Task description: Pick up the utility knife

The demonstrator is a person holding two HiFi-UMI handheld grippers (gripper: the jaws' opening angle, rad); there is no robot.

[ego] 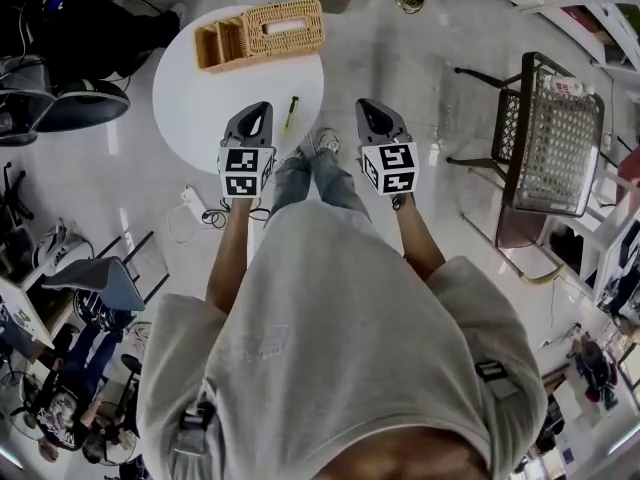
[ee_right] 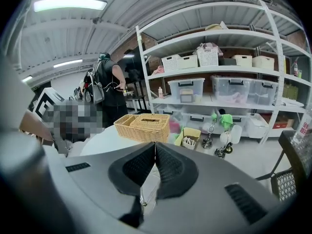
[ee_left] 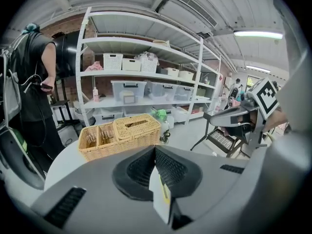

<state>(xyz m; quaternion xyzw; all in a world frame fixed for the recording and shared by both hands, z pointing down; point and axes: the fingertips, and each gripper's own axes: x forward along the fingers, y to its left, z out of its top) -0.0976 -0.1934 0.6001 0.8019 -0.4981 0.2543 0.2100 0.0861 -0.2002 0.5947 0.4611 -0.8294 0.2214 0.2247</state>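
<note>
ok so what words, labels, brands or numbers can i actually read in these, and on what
No text can be read anywhere.
Left gripper and right gripper: black-and-white square markers only, no letters.
Red print on a pale item at the right gripper view's right edge: too blurred to read.
Storage bins on the shelves: no legible labels.

A: Entry, arms. How does the left gripper [ego: 261,108] stand?

B: Held out in front of the body, nose toward 1 o'clock from overhead. Jaws together, tips touching, nothing between them.

A: And the right gripper [ego: 366,106]?

B: Level with the left one and well apart from it, nose toward 11 o'clock. Jaws also together, nothing gripped.

A: Forearms?

B: Left forearm [ego: 232,253] and right forearm [ego: 418,236] are both bare and extended, running back toward 6 o'clock. Each marker cube [ego: 246,168] faces upward.
</note>
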